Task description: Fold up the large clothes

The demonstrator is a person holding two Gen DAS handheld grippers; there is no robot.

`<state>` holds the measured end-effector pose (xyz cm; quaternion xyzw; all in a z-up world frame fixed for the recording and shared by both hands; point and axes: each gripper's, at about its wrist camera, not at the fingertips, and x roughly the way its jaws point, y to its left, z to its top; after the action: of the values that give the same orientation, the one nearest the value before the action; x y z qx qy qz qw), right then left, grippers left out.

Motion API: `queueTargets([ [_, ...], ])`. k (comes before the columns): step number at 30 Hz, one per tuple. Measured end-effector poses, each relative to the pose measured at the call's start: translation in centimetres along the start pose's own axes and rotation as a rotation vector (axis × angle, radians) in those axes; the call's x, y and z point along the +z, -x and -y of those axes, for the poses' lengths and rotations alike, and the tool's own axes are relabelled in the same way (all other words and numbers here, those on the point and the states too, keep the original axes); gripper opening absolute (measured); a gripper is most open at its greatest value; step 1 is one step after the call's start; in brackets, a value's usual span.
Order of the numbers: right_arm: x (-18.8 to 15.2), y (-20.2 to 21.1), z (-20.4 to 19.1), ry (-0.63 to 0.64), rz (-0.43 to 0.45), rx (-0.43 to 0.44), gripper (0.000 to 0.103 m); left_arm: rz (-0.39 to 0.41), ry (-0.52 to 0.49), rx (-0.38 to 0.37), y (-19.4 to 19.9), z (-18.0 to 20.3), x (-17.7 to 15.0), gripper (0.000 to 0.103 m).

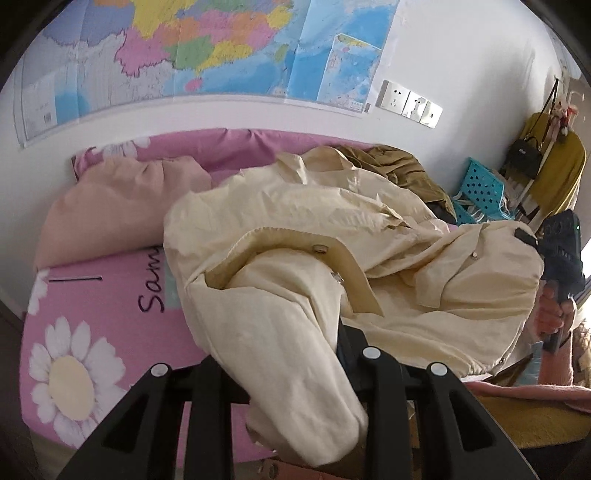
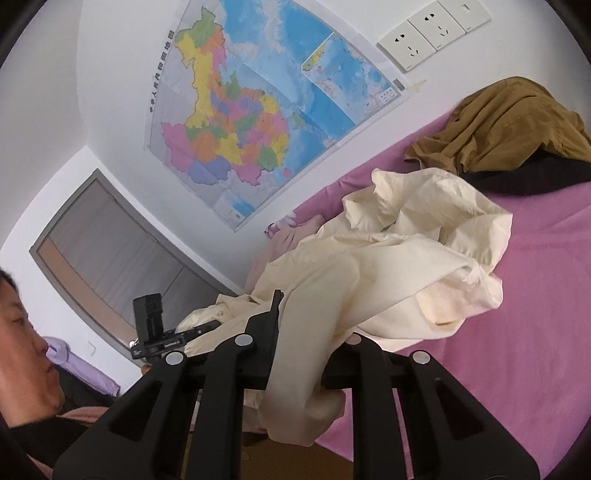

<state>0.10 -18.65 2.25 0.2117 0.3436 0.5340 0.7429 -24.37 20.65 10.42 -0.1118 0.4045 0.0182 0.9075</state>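
The cream jacket [image 1: 295, 251] is lying crumpled across the pink flowered bed sheet [image 1: 92, 314], filling the middle of the left wrist view, with its collar band and a snap button showing near the centre. The left gripper [image 1: 295, 373] is pinching a thick fold of that jacket between its nearly closed fingers, and the cloth is spilling out toward 6 o'clock. In the right wrist view the right gripper [image 2: 299, 354] is likewise clamping a bunched fold of the jacket, the fabric hanging down between its black fingers [image 2: 266, 332] toward 6 o'clock. At 1 o'clock in that view a brown garment [image 2: 509, 125] is sitting on a dark one against the wall. A peach pillow [image 1: 118, 210] is resting at 10 o'clock in the left view, just beside the jacket. A coloured wall map [image 2: 258, 122] is hanging at 12 o'clock, with white wall sockets [image 2: 436, 33] at 1 o'clock.
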Motion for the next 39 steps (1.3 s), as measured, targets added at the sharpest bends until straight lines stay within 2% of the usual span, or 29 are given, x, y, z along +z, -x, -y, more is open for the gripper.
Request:
queueTargets([
  [8, 1.4, -0.6, 0.2, -0.009, 0.012, -0.009, 0.015, -0.001, 0.005, -0.003, 0.0, -0.2, 0.9, 0.028],
  [24, 3.1, -1.5, 0.0, -0.014, 0.036, -0.031, 0.015, -0.015, 0.074, -0.092, -0.5, -2.4, 3.0, 0.029],
  [39, 6.6, -3.1, 0.3, -0.044, 0.058, -0.035, 0.016, -0.047, 0.106, -0.131, -1.6, -4.3, 6.2, 0.030],
])
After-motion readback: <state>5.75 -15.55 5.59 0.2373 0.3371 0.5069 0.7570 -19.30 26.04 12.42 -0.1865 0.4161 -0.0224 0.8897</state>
